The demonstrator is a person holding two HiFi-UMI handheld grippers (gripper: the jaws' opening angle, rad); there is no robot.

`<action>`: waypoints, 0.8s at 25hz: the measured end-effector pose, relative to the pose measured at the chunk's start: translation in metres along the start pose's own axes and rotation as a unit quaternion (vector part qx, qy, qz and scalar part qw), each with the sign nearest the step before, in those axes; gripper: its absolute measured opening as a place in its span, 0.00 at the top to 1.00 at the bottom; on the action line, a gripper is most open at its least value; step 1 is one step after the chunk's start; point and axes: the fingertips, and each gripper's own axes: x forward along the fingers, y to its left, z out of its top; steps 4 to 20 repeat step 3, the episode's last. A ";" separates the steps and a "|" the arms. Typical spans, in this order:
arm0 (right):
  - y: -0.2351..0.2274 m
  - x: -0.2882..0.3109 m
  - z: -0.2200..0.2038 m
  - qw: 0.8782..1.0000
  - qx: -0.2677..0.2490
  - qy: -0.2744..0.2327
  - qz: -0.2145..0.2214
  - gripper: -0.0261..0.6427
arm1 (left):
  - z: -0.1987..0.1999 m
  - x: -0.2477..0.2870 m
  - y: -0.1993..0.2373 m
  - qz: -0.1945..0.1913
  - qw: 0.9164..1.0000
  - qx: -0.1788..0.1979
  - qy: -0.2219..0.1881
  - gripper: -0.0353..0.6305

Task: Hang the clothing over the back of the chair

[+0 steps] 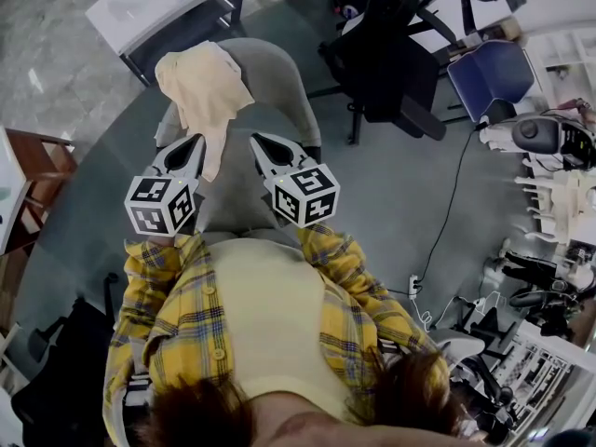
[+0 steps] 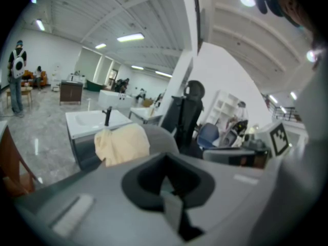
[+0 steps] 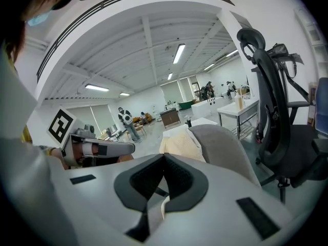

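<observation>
Pale yellow cloth garment [image 1: 203, 89] lay draped over one top corner of the grey padded chair [image 1: 277, 80]. We held our left gripper [image 1: 189, 147] and right gripper [image 1: 265, 145] near it, jaws pressed together on nothing. We judged it light, limp and prone to slipping; pinching a bunched fold near the top seemed best.

The left tongs [image 2: 165, 163] are closed and empty, facing cream clothing [image 2: 122, 143] draped over the grey chair [image 2: 160, 136].
</observation>
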 end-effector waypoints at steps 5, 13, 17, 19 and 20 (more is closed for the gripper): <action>0.000 0.002 0.002 1.000 0.000 0.000 0.001 0.94 | 0.002 0.001 0.003 0.001 1.000 -0.001 0.000 0.94; 0.000 0.002 0.002 1.000 0.000 0.000 0.001 0.94 | 0.002 0.001 0.003 0.001 1.000 -0.001 0.000 0.94; 0.000 0.002 0.002 1.000 0.000 0.000 0.001 0.94 | 0.002 0.001 0.003 0.001 1.000 -0.001 0.000 0.94; 0.000 0.002 0.002 1.000 0.000 0.000 0.001 0.94 | 0.002 0.001 0.003 0.001 1.000 -0.001 0.000 0.94; 0.000 0.002 0.002 1.000 0.000 0.000 0.001 0.94 | 0.002 0.001 0.003 0.001 1.000 -0.001 0.000 0.94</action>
